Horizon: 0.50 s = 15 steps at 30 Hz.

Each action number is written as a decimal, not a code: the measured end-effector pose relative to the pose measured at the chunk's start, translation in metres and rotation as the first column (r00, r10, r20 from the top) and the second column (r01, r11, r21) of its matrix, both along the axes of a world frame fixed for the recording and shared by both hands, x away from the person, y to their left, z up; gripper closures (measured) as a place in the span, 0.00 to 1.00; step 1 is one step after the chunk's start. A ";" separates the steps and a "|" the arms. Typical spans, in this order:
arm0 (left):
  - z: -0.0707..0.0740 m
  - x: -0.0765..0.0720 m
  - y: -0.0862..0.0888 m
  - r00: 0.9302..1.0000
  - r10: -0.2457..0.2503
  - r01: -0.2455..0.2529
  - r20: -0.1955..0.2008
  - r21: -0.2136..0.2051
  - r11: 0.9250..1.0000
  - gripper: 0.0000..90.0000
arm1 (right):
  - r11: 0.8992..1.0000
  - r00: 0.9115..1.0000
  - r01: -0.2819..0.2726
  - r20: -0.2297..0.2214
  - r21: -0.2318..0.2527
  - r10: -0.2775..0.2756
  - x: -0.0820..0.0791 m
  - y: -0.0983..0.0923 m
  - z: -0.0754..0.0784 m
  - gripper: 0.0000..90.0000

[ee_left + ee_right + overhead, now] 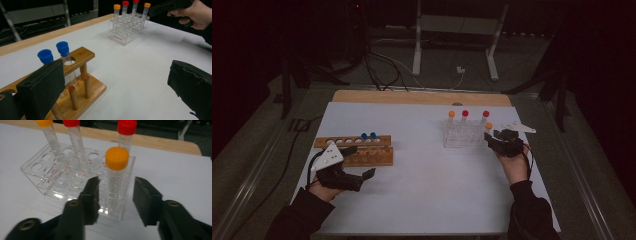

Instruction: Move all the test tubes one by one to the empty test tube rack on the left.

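Broadly, we saw one desk (427,200) under a white sheet, with a strip of bare wood along its far edge. On it stood two racks, well apart. We counted one wooden rack (362,150) on the left side, with two blue-capped tubes (63,62) standing side by side in its top holes. One clear plastic rack (462,134) stood on the right side, and we counted four tubes in it: two with orange caps and two with red caps. The near orange-capped tube (116,173) stood upright in the rack's corner nearest the right hand.

We counted two claws, one in each hand. The left claw (362,175) rested just in front of the wooden rack, released, its jaws standing wide with nothing between them; one jaw stood close beside the rack's end. The right claw (115,197) was at the clear rack, its two jaws on either side of the near orange-capped tube below the cap. A gap showed on each side of the tube, so the pads (93,192) were not pressing on it and the tube was not yet grasped.
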<state>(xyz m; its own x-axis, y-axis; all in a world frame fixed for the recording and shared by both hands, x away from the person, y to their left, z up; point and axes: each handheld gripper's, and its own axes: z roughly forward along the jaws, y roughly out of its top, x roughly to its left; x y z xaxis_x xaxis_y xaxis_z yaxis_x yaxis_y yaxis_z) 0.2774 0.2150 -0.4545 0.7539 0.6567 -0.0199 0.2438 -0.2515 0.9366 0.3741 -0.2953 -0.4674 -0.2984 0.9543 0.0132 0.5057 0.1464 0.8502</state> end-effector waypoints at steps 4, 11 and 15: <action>0.000 0.000 0.001 1.000 0.005 -0.005 0.003 0.004 1.000 0.02 | 1.000 1.000 -0.001 -0.007 0.003 0.001 0.005 0.003 -0.001 0.68; 0.000 0.000 0.001 1.000 0.001 -0.001 0.000 0.000 1.000 0.02 | 1.000 1.000 -0.002 -0.014 -0.007 0.001 0.010 0.008 -0.002 0.77; 0.000 0.000 0.002 1.000 0.003 -0.003 0.003 0.001 1.000 0.02 | 1.000 1.000 0.006 -0.023 0.000 -0.006 0.013 0.007 -0.004 0.79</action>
<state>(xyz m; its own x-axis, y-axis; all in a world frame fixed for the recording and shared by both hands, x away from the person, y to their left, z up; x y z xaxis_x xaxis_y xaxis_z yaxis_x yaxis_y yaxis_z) 0.2778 0.2167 -0.4540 0.7517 0.6593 -0.0171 0.2423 -0.2519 0.9369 0.3873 -0.2880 -0.4716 -0.2925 0.9561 0.0204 0.5261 0.1431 0.8383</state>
